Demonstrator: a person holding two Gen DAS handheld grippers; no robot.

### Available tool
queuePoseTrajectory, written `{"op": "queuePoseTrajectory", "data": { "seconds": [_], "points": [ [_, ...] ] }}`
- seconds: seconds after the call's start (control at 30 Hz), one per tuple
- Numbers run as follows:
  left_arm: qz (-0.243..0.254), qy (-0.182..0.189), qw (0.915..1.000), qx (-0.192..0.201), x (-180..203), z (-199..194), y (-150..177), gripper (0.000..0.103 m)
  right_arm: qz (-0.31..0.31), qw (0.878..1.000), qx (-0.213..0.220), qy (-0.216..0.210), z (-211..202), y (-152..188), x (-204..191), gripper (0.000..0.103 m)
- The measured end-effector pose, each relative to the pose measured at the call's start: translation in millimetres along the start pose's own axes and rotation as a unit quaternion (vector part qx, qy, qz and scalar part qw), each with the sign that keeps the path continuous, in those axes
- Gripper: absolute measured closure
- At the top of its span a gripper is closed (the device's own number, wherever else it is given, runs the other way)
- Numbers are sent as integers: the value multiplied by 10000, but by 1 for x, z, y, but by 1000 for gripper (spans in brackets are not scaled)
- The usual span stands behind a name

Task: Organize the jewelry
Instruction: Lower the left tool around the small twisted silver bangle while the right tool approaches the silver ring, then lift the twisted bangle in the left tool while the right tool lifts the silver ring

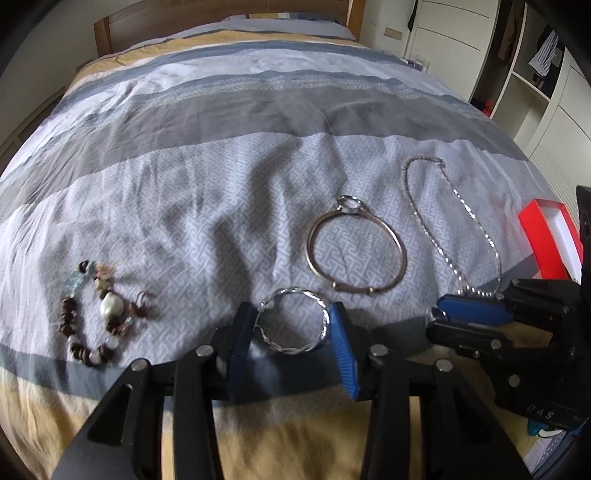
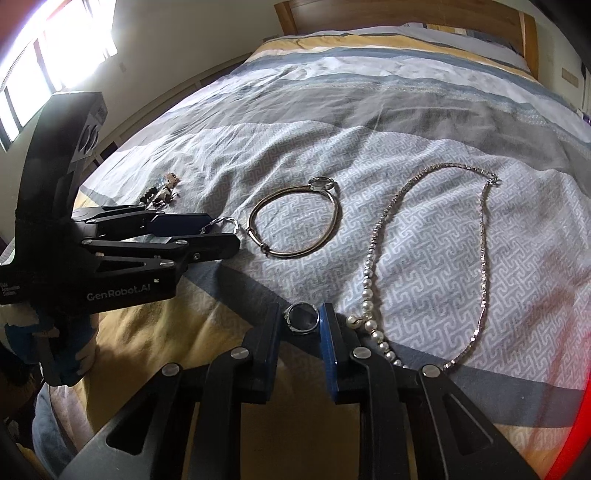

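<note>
left wrist view: left tool (image 1: 291, 328) brackets the twisted silver bangle (image 1: 293, 321) on the bed (image 1: 221, 184), pads seemingly gripping it; thin wire could spring free. right tool (image 2: 301, 319) pinches a small ring (image 2: 302, 317), the pearl necklace (image 2: 373, 317) just right may snag.

This is a bedroom in a home: a bed (image 1: 258, 122) with a wooden headboard (image 2: 388, 14) and striped duvet fills both views, white wardrobe shelving (image 1: 532, 74) with hanging clothes stands at one side, a bright window (image 2: 48, 48) at the other.
</note>
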State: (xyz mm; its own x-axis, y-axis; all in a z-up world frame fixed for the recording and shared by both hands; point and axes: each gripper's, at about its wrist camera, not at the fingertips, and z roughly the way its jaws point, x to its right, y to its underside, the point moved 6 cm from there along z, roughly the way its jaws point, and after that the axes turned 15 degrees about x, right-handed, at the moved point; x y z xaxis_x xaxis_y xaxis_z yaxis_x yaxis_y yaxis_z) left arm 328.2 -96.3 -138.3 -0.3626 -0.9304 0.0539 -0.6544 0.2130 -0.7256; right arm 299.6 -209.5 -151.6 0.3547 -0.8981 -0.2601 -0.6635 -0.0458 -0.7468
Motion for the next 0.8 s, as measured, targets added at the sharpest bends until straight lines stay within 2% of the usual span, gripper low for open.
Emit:
{"op": "queuePoseTrajectory", "data": {
  "seconds": [0.3,0.5,0.63,0.8],
  "points": [
    [-106,-49,9998,164,0,-48,0,64,-17,9999,166,-20,-36,-3,-19,82],
    [-183,35,9995,260,18,-86,-4,64,-5,9988,487,60,-88,-7,-26,82],
    [-128,151,9992,357,47,-112,-10,64,62,9971,733,168,-126,-6,-18,82],
    [82,370,9984,417,97,-130,-20,64,272,9934,1029,427,-178,4,17,82]
  ]
}}
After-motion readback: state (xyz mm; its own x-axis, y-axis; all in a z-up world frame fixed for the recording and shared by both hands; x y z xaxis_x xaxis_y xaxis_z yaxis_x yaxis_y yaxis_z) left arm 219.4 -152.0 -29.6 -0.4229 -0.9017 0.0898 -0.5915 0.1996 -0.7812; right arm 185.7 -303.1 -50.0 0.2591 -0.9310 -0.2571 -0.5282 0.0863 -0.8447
